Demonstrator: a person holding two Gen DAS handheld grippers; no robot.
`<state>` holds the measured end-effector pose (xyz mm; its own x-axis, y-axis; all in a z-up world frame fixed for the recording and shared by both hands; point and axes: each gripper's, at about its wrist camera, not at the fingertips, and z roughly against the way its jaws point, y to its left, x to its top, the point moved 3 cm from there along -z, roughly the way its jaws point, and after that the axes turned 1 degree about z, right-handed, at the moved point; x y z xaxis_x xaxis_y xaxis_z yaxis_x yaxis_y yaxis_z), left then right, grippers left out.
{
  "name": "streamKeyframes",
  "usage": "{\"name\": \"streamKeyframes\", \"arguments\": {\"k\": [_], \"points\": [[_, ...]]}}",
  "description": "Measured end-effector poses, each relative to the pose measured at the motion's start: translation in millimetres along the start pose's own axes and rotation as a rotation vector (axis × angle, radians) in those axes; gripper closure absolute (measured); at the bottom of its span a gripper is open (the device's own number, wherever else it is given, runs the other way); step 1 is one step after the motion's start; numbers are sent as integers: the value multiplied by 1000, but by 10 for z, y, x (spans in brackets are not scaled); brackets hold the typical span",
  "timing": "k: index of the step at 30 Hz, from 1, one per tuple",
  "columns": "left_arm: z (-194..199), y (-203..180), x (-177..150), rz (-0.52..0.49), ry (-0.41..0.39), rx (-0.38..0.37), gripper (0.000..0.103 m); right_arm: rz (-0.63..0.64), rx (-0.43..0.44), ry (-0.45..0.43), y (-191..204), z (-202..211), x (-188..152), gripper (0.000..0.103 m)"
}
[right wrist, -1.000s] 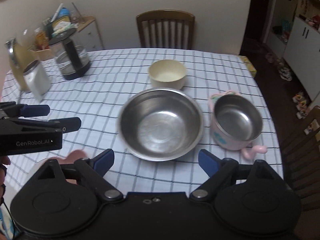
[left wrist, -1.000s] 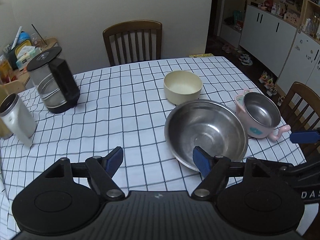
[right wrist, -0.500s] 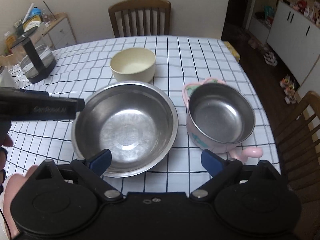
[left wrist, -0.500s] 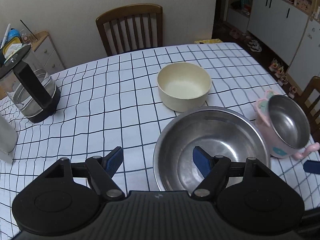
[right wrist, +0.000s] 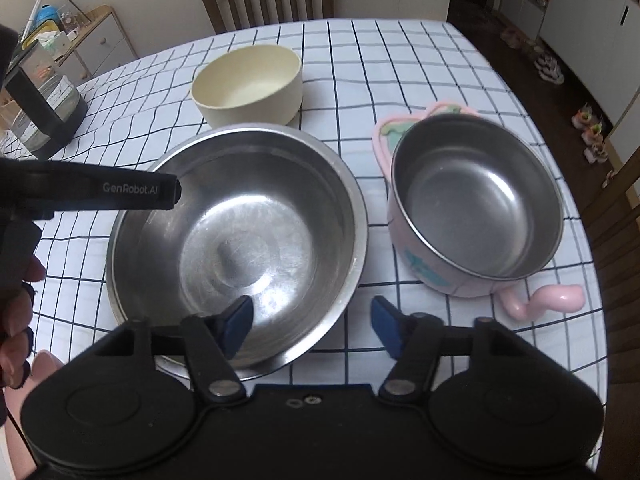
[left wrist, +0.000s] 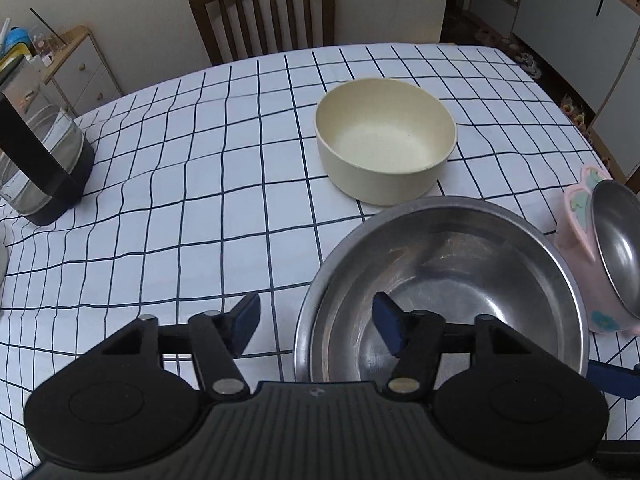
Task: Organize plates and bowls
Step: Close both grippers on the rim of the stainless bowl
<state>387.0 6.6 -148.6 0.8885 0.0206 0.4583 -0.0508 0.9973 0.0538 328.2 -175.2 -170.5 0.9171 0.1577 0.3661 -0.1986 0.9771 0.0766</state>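
A large steel bowl point(left wrist: 444, 288) point(right wrist: 240, 240) sits on the checked tablecloth. A cream bowl point(left wrist: 384, 148) point(right wrist: 248, 86) stands just behind it. A pink bowl with a steel liner point(right wrist: 476, 204) point(left wrist: 604, 256) stands to its right. My left gripper point(left wrist: 316, 328) is open, its jaws straddling the steel bowl's near-left rim. My right gripper point(right wrist: 310, 326) is open, its jaws straddling the steel bowl's near-right rim. The left gripper's body point(right wrist: 100, 190) shows over the steel bowl's left side in the right wrist view.
A glass kettle with a black handle point(left wrist: 36, 160) point(right wrist: 40, 112) stands at the table's left. A wooden chair point(left wrist: 264, 12) is at the far side. A wooden side cabinet point(right wrist: 96, 40) stands by the wall at left; white cupboards point(left wrist: 580, 28) are on the right.
Both grippers have moved forward and lower toward the bowls. The steel bowl now fills more of both views, with each gripper's jaws at its near rim.
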Motion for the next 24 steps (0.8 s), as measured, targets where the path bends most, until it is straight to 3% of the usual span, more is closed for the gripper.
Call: {"name": "streamKeyframes", "arguments": {"k": [5, 12, 14, 24], "points": [[-31, -1, 9, 15, 17, -24, 67, -5, 22, 23, -7, -66, 30, 58], [-26, 16, 7, 18, 20, -5, 80, -8, 5, 25, -32, -76, 40, 73], [-17, 43, 3, 27, 23, -16, 80, -10, -5, 24, -50, -72, 36, 80], [137, 68, -97, 24, 14, -17, 82, -38, 4, 0, -84, 33, 11, 84]]}}
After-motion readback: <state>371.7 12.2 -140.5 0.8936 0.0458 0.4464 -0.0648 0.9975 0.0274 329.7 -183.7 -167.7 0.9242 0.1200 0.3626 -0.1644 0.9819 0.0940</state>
